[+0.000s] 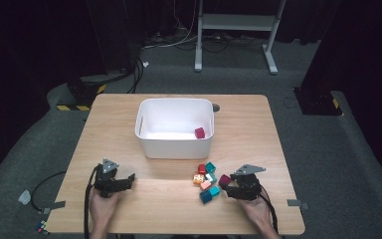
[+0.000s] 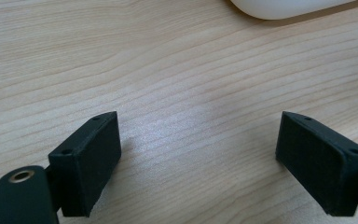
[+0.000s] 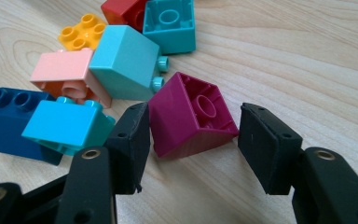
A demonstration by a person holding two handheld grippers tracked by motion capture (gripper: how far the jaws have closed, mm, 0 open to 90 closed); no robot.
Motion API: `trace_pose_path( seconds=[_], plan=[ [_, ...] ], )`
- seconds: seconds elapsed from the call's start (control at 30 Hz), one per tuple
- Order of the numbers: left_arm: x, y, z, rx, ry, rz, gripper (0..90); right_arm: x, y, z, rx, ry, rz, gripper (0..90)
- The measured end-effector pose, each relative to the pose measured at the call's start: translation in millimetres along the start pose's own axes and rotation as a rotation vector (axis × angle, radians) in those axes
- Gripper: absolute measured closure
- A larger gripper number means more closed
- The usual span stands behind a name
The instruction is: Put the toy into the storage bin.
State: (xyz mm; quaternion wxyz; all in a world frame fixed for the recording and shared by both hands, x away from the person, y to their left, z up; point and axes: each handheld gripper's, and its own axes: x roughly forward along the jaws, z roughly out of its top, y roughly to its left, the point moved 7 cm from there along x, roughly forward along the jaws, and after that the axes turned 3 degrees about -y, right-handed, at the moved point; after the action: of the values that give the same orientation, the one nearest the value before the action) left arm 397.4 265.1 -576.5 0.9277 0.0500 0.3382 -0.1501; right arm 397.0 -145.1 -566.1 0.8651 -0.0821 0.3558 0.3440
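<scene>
The magenta brick (image 3: 191,116) lies tipped between the right gripper's (image 3: 193,144) open jaws; left gripper (image 2: 198,158) gapes empty.

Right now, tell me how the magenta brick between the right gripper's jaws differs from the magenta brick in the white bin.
The magenta brick on the table lies tipped over, hollow underside showing; the magenta brick in the bin is too small to judge its pose. The first sits between the open jaws of the right gripper, beside other bricks; the second lies alone inside the white bin, in its right front corner. Both look the same colour.
</scene>
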Motion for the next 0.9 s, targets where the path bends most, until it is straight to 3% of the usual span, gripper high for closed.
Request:
trace_pose_path(
  seconds=[0.9],
  plan=[
    [0.0,0.0,0.0,-0.001,0.000,0.000,14.0,2.2,-3.7,2.4,-0.037,-0.009,-0.056,47.0]
  ],
)
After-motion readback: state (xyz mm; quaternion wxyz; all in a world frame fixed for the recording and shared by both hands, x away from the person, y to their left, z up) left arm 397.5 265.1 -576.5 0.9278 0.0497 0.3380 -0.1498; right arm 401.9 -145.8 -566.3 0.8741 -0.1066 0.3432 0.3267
